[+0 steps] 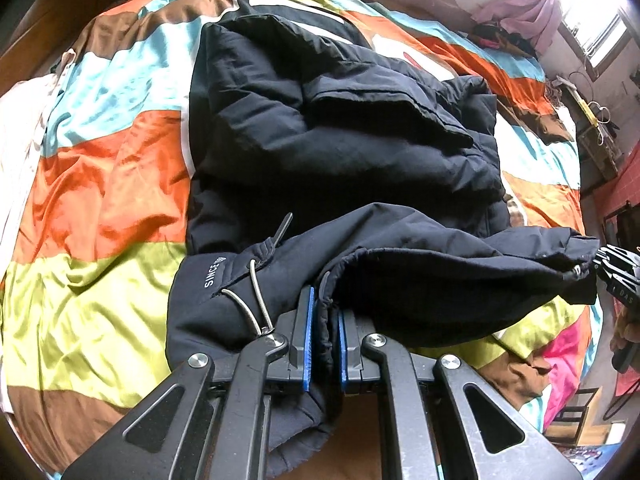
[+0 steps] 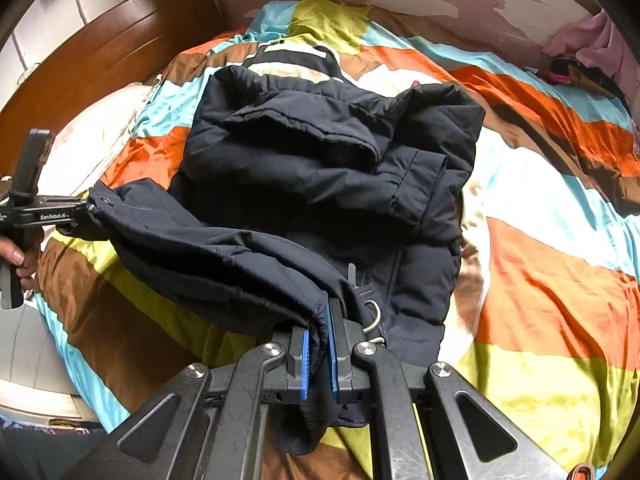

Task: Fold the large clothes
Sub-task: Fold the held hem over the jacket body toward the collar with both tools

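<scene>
Currently: dark navy padded jacket [image 1: 340, 152] lies on a bed, on a striped satin quilt [image 1: 100, 200] in orange, lime, brown and pale blue. Sleeves already folded in across the body; upper part rests flat toward the far wall.

Left gripper [image 1: 323, 340]: blue pads nearly closed, pinching the drawstring hem at one corner. An elastic cord loop [image 1: 248, 300] hangs just beside the left finger. Right gripper [image 2: 318, 354]: same, pads clamped on the opposite hem corner. Each gripper shows in the other's view at the frame edge, with the hem [image 2: 208, 256] stretched between them and raised off the quilt. A hand [image 2: 18, 260] grips the left tool's handle.

Step in hand, by my reading: carrying the bottom hem up and over toward the collar, to halve the jacket lengthways.

To do it well:
- Keep both corners level and the hem taut, so the fold line lands straight across the body.
- Carry far enough that the hem meets the collar edge, not short of it.
- Padding is bulky and springy; lower it, then release, or it will likely roll back.
- Watch the cord loop; it could snag on the finger at release.
- Slippery quilt may let the whole jacket slide if pulled sideways.
</scene>
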